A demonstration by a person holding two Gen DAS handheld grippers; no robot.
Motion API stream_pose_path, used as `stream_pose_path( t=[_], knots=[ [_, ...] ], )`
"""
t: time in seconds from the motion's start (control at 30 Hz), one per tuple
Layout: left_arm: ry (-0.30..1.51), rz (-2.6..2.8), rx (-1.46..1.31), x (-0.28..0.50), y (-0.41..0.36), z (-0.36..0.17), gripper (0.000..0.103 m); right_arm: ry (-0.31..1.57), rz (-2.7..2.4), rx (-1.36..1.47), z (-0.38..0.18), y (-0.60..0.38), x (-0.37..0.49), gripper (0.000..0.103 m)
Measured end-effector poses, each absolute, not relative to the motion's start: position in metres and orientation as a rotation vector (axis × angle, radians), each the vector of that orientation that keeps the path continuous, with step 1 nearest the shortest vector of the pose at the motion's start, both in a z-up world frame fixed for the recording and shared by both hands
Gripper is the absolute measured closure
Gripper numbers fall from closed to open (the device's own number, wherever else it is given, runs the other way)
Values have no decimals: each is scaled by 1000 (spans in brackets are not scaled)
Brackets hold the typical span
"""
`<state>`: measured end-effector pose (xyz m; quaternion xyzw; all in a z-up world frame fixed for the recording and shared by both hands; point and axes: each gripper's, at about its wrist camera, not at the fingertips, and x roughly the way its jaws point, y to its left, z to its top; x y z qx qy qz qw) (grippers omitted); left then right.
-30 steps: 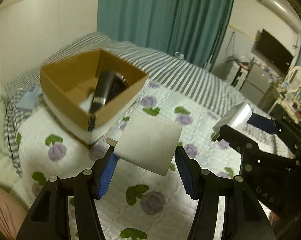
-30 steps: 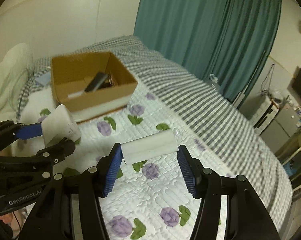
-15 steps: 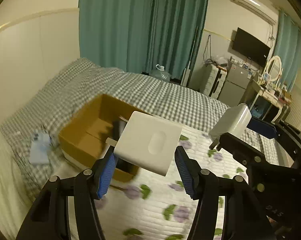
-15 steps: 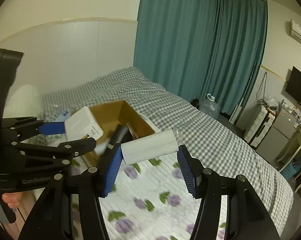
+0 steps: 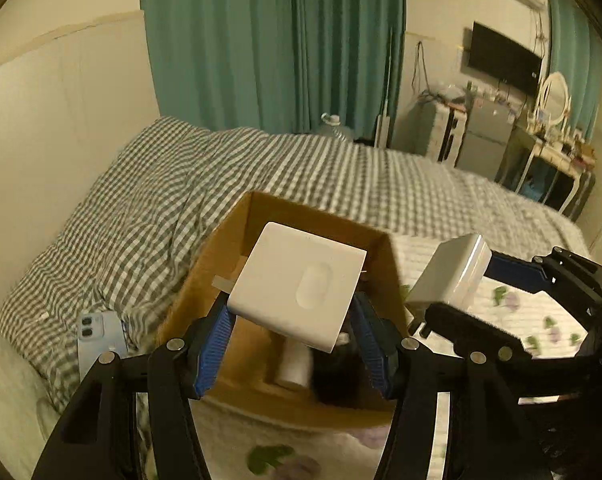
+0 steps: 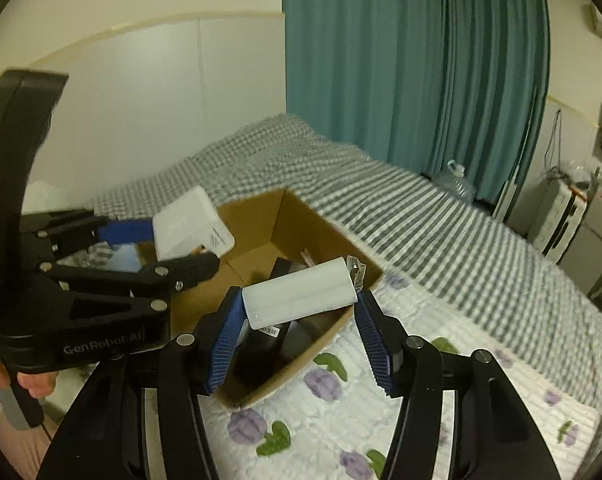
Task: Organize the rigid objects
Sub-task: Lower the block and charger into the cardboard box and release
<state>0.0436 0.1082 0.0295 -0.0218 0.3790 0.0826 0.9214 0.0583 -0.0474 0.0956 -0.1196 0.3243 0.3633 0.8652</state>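
An open cardboard box [image 5: 229, 240] sits on the bed, with a black object [image 5: 333, 380] and a white cylinder [image 5: 293, 368] inside. My left gripper [image 5: 291, 312] is shut on a white square adapter [image 5: 297, 286], held just above the box's opening. In the right wrist view my right gripper [image 6: 299, 304] is shut on a white charger block [image 6: 301, 298] over the box's [image 6: 321, 240] near right corner. Each gripper shows in the other's view: the right gripper [image 5: 457, 284] beside the box's right wall, the left gripper [image 6: 181, 240] over its left side.
A phone in a pale blue case [image 5: 97, 332] lies on the checked duvet [image 5: 301, 168] left of the box. A flowered quilt [image 6: 341, 400] spreads in front and to the right. Teal curtains, a water jug [image 6: 457, 188] and a cluttered desk [image 5: 553, 160] stand beyond the bed.
Both grippers have travelled across the quilt to the box and now hover over its opening. Each keeps the same hold on its white object.
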Motion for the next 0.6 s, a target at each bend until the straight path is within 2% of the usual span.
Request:
stream_pose_path(
  t=[0.3, 0.47, 0.53, 0.6],
  knots=[
    [882, 93, 37, 83, 132, -5, 43, 790, 834, -393, 26, -3, 81, 47],
    [915, 78, 62, 84, 129, -17, 43, 811, 834, -346, 22, -5, 81, 46],
    [910, 71, 81, 81, 125, -17, 41, 811, 826, -330, 26, -10, 77, 31],
    [902, 47, 86, 77, 123, -11, 41, 803, 806, -317, 32, -16, 73, 29]
  ],
)
